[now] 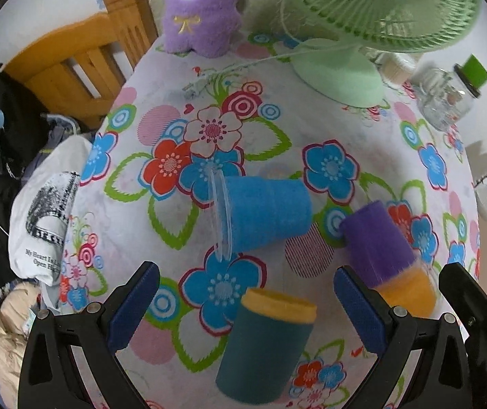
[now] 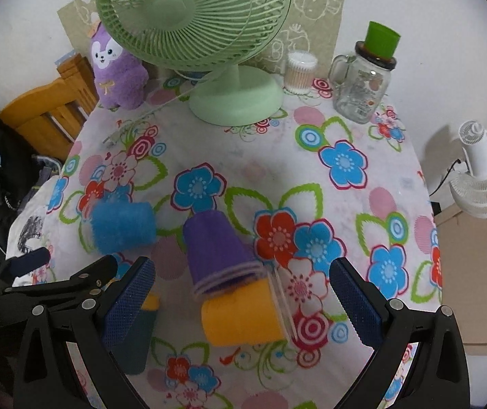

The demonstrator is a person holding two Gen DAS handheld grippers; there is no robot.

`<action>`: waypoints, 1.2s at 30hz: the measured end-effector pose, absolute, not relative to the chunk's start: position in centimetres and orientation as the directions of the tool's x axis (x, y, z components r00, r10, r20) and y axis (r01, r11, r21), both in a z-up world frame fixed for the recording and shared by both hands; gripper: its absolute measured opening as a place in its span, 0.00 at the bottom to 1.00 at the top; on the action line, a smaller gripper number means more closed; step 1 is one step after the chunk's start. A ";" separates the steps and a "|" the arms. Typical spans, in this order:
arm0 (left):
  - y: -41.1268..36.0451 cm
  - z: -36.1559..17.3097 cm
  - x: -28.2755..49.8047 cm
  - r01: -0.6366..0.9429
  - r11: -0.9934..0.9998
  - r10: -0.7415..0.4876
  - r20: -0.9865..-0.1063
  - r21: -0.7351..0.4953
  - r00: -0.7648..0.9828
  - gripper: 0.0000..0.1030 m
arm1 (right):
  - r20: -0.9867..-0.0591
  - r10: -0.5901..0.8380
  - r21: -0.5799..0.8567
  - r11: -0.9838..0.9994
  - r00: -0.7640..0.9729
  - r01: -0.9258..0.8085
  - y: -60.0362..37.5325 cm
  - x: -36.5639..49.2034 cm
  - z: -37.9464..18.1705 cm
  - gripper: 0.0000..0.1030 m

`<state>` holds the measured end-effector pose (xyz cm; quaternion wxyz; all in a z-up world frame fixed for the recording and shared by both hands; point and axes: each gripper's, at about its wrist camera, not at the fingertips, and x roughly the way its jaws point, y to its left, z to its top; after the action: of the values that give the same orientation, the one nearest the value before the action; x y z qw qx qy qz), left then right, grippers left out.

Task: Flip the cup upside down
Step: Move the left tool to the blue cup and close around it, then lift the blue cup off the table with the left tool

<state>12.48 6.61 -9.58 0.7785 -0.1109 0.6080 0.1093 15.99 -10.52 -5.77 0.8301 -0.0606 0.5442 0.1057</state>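
The surface (image 2: 230,156), under a flowered cloth, carries a green fan (image 2: 195,17); only the right wrist view takes in the whole fan, while the left wrist view cuts off its top. That right view also shows a tub of cotton swabs (image 2: 300,72) behind the fan's base, which is barely a blur from the left. A wooden chair (image 1: 73,64) draped with clothes stands beside the surface, with a purple plush toy (image 1: 199,10) and a glass jar (image 2: 363,85) at the far edge. Three cups sit in the middle: a blue cup (image 1: 264,213) on its side, a purple and orange cup (image 2: 233,283) also on its side, and a teal cup (image 1: 264,344) standing with its orange rim up. The teal one is mostly hidden behind a finger in the right view. The left tongs (image 1: 247,306) are spread wide around the teal cup, not touching it; the right tongs (image 2: 243,300) are spread either side of the purple and orange cup.
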 end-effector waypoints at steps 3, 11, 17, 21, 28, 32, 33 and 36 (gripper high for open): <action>6.8 -10.8 13.5 -0.324 0.945 0.041 -0.975 -0.033 0.218 1.00 | -0.924 0.109 0.022 0.972 0.367 -0.234 -10.3 16.9 -6.7 1.00; 6.3 -13.1 16.0 -0.328 0.944 0.030 -0.982 -0.033 0.187 1.00 | -0.947 0.093 0.030 0.979 0.308 -0.203 -10.7 19.2 -9.2 1.00; 6.2 -15.0 17.4 -0.329 0.944 0.056 -0.986 0.002 0.154 0.99 | -0.958 0.084 0.029 0.980 0.275 -0.196 -10.8 20.6 -11.1 1.00; 6.2 -15.5 17.7 -0.339 0.941 0.081 -0.983 0.019 0.168 0.90 | -0.963 0.085 0.033 0.979 0.256 -0.199 -10.5 21.0 -12.1 1.00; 7.0 -15.6 17.7 -0.367 0.930 0.069 -0.980 -0.003 0.185 0.76 | -0.966 0.087 0.035 0.977 0.242 -0.210 -10.0 21.2 -12.8 1.00; 7.0 -14.6 17.3 -0.361 0.932 0.073 -0.976 -0.006 0.205 0.76 | -0.965 0.092 0.038 0.976 0.247 -0.214 -9.9 21.0 -12.3 1.00; 6.9 -14.3 17.2 -0.358 0.934 0.074 -0.975 -0.005 0.208 0.76 | -0.964 0.092 0.038 0.977 0.250 -0.212 -9.9 20.9 -12.2 1.00; 6.5 -13.1 16.7 -0.347 0.938 0.081 -0.971 -0.002 0.224 0.76 | -0.961 0.096 0.041 0.977 0.260 -0.207 -10.1 20.6 -11.5 1.00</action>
<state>16.73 6.54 -13.11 0.7746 -0.1096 0.6073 0.1382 20.56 -10.06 -11.49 0.7922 -0.0464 0.6009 0.0955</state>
